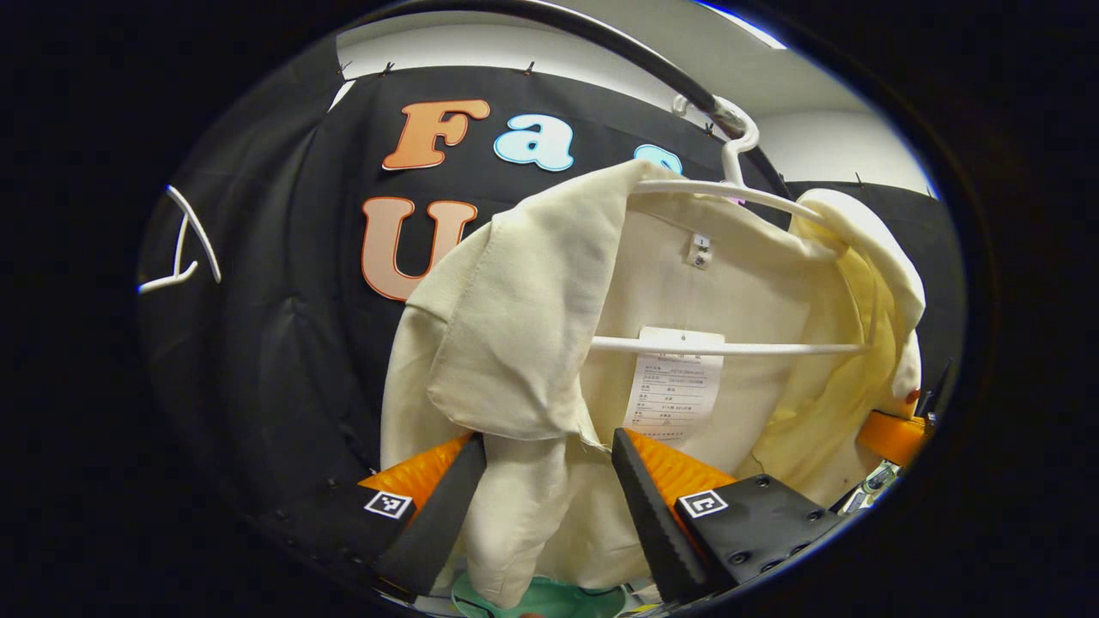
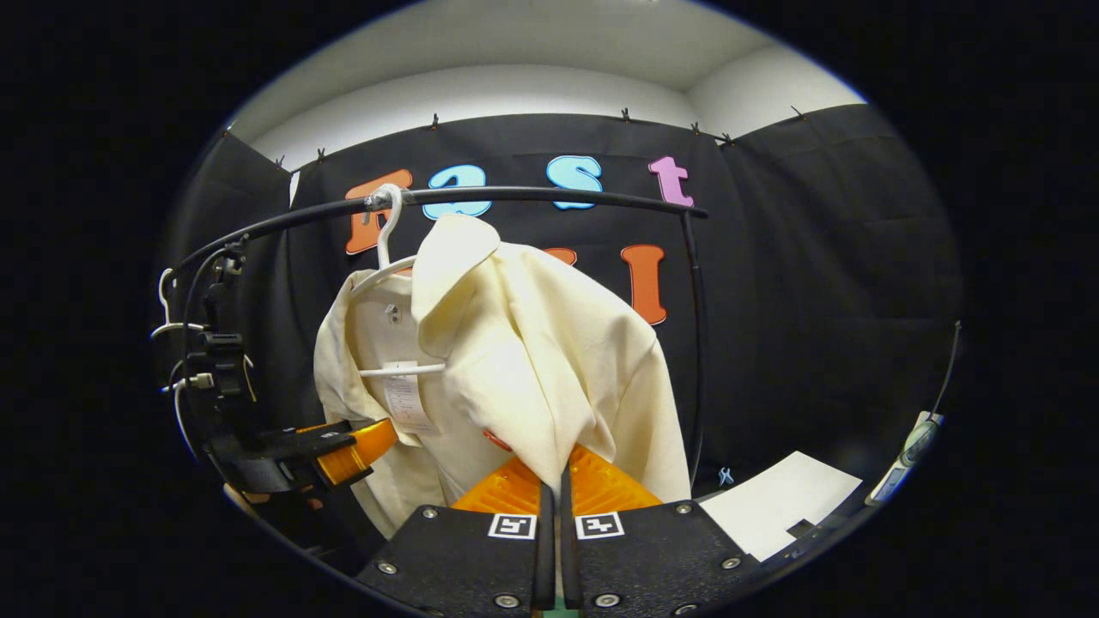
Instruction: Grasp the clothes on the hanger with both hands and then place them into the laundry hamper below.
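At the far left of my left gripper view a bare white hanger (image 1: 185, 249) hangs against the black cloth wall. Right of it is the cream jacket (image 1: 515, 326), which hangs on a second white hanger (image 1: 730, 197) hooked over the black rail (image 1: 601, 39). The jacket is a pale, matte, woven cloth; its left front is folded over itself at the shoulder, the lining looks yellower on the right side, and a small neck tag and a long white care label (image 1: 674, 386) show inside, the label draped over the hanger's lower bar. My left gripper (image 1: 549, 506) has its fingers spread wide, one on each side of a hanging fold of the jacket's front, not pressing on it. Below them a bit of green shows at the bottom edge; I cannot tell what it is. In my right gripper view the left gripper (image 2: 343, 451) reaches in at the jacket's lower left edge, and the jacket (image 2: 532, 360) hangs under the curved rail (image 2: 515, 196) near its left half. My right gripper (image 2: 554, 498) is clenched on the jacket's right front hem, the cloth pinched between both fingers. A white sheet (image 2: 777, 506) lies at lower right.
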A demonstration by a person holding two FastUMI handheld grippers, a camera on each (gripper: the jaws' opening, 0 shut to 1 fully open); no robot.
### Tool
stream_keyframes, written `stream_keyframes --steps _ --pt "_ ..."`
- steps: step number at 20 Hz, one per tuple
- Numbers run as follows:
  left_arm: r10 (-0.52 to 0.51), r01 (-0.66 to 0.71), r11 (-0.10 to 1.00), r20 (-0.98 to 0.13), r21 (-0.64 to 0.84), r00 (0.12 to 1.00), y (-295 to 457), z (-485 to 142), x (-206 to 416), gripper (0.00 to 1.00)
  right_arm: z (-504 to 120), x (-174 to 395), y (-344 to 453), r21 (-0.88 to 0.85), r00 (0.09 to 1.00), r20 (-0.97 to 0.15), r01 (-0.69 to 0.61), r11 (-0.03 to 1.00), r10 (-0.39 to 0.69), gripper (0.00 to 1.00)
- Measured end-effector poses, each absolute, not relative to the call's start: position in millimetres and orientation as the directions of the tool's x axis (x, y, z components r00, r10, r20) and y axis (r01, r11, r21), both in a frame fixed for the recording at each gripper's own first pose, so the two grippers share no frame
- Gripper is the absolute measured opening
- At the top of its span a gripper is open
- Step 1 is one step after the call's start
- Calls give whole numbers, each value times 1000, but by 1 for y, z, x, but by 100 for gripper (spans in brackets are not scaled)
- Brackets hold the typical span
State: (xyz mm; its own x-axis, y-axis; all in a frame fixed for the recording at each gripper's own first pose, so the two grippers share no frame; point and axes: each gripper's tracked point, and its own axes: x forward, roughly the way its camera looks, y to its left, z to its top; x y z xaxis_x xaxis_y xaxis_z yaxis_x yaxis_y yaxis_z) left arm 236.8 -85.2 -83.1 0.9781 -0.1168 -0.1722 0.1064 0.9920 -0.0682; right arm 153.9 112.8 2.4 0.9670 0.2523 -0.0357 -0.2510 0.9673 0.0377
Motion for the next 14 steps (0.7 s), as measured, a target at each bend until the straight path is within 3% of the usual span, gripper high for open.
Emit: stream_keyframes --steps 6,7,12,13,14 --pt "-91 65 985 -160 -161 983 -84 -81 249 100 4 153 112 37 964 -36 -262 964 263 2" --pt "-75 47 983 -159 -176 984 -80 -81 252 96 6 154 111 38 964 -35 -262 964 263 3" --pt "4 -50 971 -192 -235 981 -64 -92 264 96 5 151 110 43 965 -31 -258 965 260 3" --pt "9 -56 970 -193 -237 981 -63 -92 265 100 5 150 110 43 965 -31 -258 965 259 3" --pt "12 -57 970 -191 -235 982 -63 -91 266 93 6 150 109 44 965 -30 -257 965 259 2"
